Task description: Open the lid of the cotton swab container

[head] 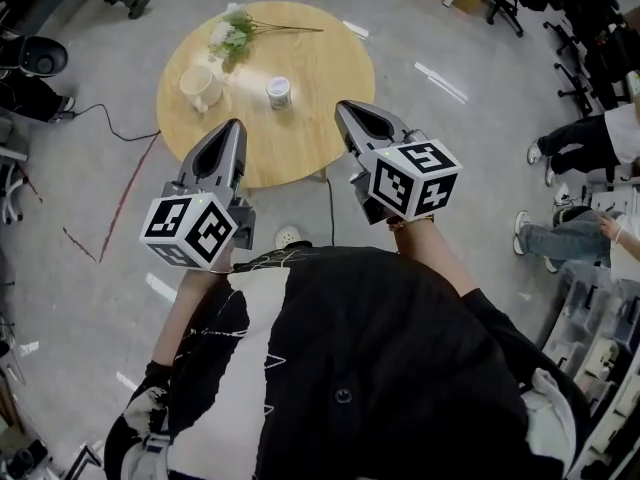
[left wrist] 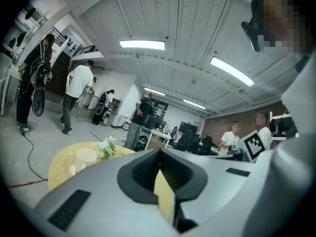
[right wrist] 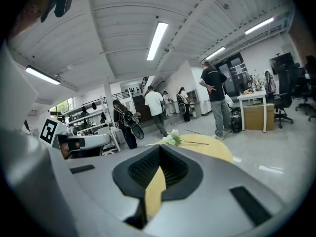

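Approach step. Left gripper (head: pixel 236 128) and right gripper (head: pixel 346 110) are held by the near edge of the round table (head: pixel 320 138), both with jaws fully together and nothing in either. Cotton swab container (head: pixel 279 91) stands near the table's middle, lid apparently on, well apart from both. Likely best: open the jaws early, one gripper steadying the body while the other takes the lid. Count on the table: one container, one white mug (head: pixel 200 86), one flower sprig (head: pixel 236 32), plus two grippers.

One round wooden table (head: pixel 330 63) is counted. On it are found one cotton swab container (head: pixel 279 91), one white mug (head: pixel 200 86) and one bunch of white flowers (head: pixel 232 33). Two grippers are counted, the left gripper (head: pixel 236 125) and the right gripper (head: pixel 345 107). Two marker cubes are counted, the left marker cube (head: pixel 190 230) and the right marker cube (head: pixel 415 178).
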Tool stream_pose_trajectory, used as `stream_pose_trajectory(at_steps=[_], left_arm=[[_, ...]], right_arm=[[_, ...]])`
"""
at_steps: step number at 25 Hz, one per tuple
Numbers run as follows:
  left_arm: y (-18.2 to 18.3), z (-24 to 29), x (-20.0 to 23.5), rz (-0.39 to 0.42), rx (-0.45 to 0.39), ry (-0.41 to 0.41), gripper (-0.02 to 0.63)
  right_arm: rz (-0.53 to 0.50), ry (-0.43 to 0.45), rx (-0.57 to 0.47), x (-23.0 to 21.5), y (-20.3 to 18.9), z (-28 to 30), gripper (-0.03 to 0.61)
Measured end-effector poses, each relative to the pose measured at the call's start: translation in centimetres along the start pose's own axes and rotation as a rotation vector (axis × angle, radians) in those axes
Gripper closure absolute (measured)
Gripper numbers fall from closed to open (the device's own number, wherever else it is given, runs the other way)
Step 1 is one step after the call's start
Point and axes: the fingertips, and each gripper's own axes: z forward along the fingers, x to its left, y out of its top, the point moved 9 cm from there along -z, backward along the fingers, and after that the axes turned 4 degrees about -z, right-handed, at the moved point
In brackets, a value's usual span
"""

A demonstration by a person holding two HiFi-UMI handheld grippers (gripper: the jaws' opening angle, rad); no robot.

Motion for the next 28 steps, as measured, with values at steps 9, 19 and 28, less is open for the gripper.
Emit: stream_pose_trajectory(at_steps=[9, 19, 28], left_arm=[[-0.1, 5.1, 5.7, -0.002, 0.092, -0.044, 0.604], [-5.4, 11.1, 10.9, -0.025, 0.292, -0.039, 0.603], [-9.3, 14.4, 12.8, -0.051, 0.465, -0.066, 0.391]], right_arm=[[0.054, -0.104, 0.021, -1.4, -0.7, 3.7, 0.574], [0.097, -0.230, 0.082, -4.5, -1.7, 4.7, 0.574], [0.126, -0.314, 0.133, -6.5, -2.1, 3.8, 0.574]])
